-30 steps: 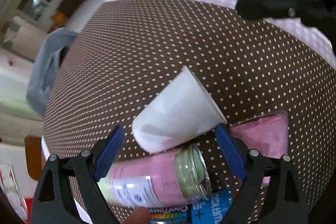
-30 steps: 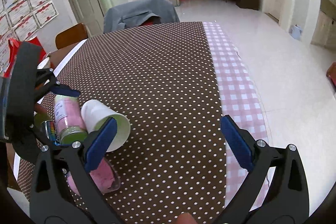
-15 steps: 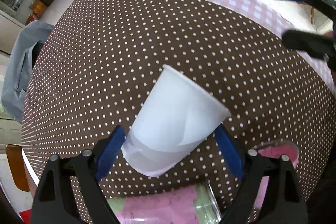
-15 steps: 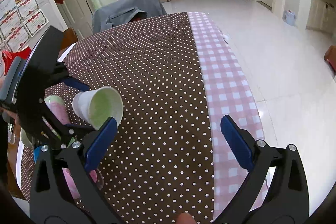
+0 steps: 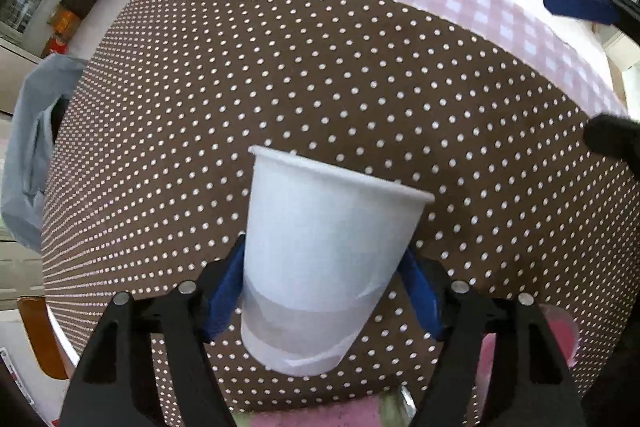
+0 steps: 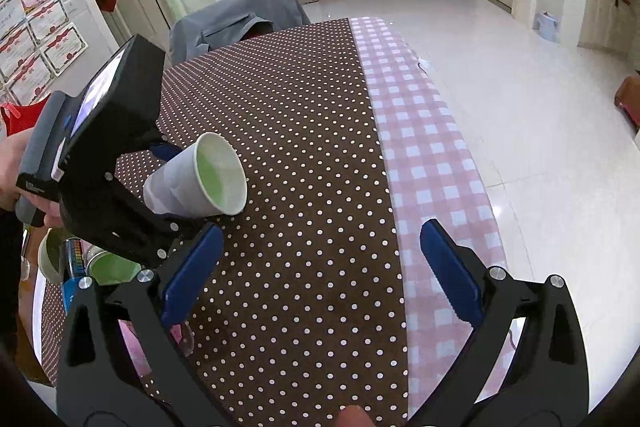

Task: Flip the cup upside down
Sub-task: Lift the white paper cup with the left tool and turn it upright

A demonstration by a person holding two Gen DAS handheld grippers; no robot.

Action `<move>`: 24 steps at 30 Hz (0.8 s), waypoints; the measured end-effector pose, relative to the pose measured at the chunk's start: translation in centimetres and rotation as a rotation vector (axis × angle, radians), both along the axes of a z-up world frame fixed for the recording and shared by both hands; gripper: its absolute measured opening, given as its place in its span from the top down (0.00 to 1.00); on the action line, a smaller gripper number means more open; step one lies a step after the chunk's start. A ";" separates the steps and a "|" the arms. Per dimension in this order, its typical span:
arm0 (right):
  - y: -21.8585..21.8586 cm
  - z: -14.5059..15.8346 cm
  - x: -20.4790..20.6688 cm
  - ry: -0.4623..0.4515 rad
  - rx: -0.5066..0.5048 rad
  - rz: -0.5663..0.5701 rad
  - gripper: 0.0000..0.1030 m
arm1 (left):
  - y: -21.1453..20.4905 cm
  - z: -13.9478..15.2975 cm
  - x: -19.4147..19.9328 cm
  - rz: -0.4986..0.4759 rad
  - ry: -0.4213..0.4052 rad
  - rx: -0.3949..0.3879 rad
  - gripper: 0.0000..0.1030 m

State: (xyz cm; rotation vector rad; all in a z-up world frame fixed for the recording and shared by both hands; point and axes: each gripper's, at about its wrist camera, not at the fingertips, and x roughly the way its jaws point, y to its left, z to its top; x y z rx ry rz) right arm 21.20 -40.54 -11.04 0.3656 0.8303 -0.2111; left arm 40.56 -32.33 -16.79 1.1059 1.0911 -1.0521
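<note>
White paper cup (image 5: 320,259), thin tapered wall with rolled rim, is clamped low on its body by the left gripper (image 5: 320,291) and held tilted above the dotted brown tablecloth (image 5: 280,75), mouth aimed outward, probably mid-turn toward rim-down. Right gripper (image 6: 320,279) hangs apart and empty beside it, blue pads (image 6: 448,271) over the cloth's pink checked edge (image 6: 424,155).

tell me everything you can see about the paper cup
The paper cup is plain white outside with a rolled rim and a pale green inside, visible in the right wrist view. It looks like thin paper, undented and empty. The left gripper is shut on its lower wall, one blue pad on each side. It is lifted off the brown polka-dot tablecloth, tilted, mouth pointing away from the gripper and toward the table's middle. Nothing else touches it.
</note>
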 end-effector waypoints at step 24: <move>5.6 4.2 -7.4 -0.133 -0.021 0.117 0.06 | 11.3 10.6 -10.8 0.215 -0.113 -0.241 0.37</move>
